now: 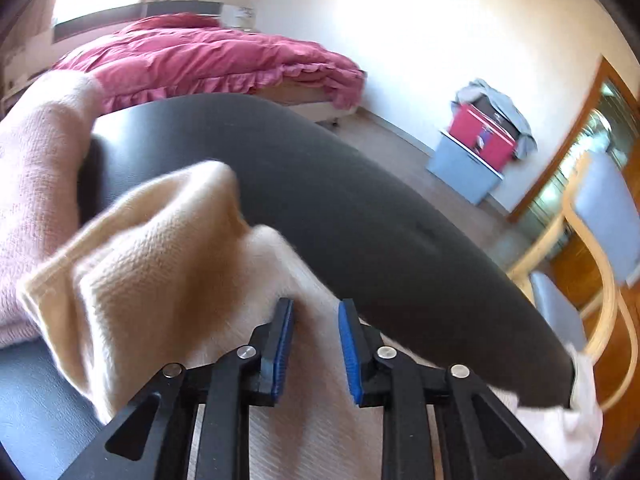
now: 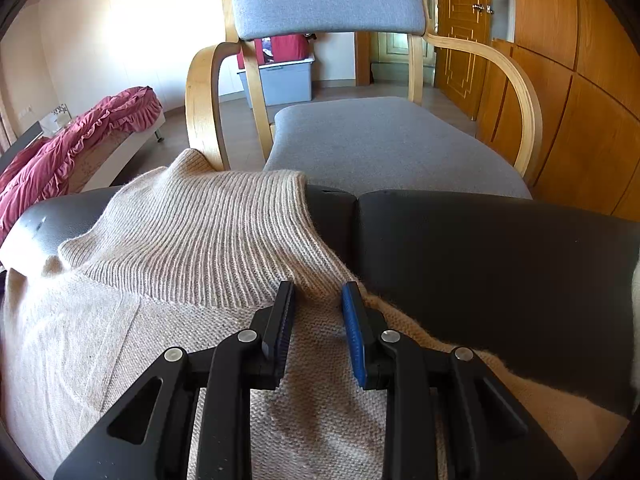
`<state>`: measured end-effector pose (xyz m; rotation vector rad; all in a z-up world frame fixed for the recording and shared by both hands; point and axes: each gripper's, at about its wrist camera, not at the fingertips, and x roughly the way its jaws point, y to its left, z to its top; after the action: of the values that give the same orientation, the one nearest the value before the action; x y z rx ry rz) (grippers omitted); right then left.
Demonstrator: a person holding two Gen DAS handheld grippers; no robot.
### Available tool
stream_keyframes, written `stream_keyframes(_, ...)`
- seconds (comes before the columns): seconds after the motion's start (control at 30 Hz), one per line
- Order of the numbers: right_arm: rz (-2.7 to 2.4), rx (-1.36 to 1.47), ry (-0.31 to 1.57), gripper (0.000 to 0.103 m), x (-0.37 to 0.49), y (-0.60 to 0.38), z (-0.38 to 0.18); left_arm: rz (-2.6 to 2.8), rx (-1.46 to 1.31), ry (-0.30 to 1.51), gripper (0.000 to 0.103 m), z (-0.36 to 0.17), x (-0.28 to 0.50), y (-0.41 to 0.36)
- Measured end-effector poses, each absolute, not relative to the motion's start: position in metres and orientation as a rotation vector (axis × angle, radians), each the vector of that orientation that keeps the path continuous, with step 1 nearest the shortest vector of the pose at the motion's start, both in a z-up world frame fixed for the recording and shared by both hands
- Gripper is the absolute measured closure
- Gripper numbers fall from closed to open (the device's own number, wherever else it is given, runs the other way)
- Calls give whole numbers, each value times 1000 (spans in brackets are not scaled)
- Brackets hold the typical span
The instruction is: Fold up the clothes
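A beige knit sweater lies on a black table; its ribbed collar points toward the far edge. My right gripper is open and empty, low over the sweater just below the collar. In the left wrist view the same sweater is bunched up, with a raised fold at the left. My left gripper is open and empty, its fingertips right at the sweater's edge on the table. A pink knit garment lies at the far left.
A grey-cushioned wooden armchair stands right behind the table. A bed with a red quilt is further back. A grey storage bin with a red box on it stands by the wall. Wooden cabinets line the right.
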<state>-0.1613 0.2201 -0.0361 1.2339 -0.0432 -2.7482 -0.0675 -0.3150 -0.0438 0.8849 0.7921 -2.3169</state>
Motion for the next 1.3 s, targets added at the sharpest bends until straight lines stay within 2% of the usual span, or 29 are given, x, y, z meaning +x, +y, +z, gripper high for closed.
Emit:
stream_keyframes(0.07, -2749, 1234, -42, 76, -162, 221, -37, -2332, 885, 822, 81, -45, -67, -321)
stream_keyframes(0.23, -2748, 1234, -48, 76, -162, 221, -37, -2284, 868, 703, 81, -24, -58, -295)
stream_keyframes(0.33, -2749, 1234, -48, 76, -162, 221, -36, -2373, 832, 733, 74, -5, -54, -259)
stream_keyframes(0.47, -2751, 1234, -47, 76, -161, 221, -36, -2520, 994, 735, 74, -2, -79, -210)
stream_keyframes(0.6, -2750, 1234, -52, 76, -161, 221, -36, -2613, 1123, 585, 74, -20, -103, -169)
stream_keyframes(0.87, -2702, 1240, -145, 74, -163, 228, -34, -2659, 1009, 828, 77, -44, -83, -194)
stream_keyframes(1.0, -2650, 1219, -200, 73, -155, 226, -13, -2659, 997, 833, 77, -43, -80, -193)
stream_keyframes(1.13, -2505, 1092, 11, 73, -136, 164, 6, -2661, 991, 863, 77, -44, -79, -195)
stream_keyframes(1.3, -2372, 1119, 79, 73, -156, 82, -5, -2649, 974, 881, 77, -43, -74, -194)
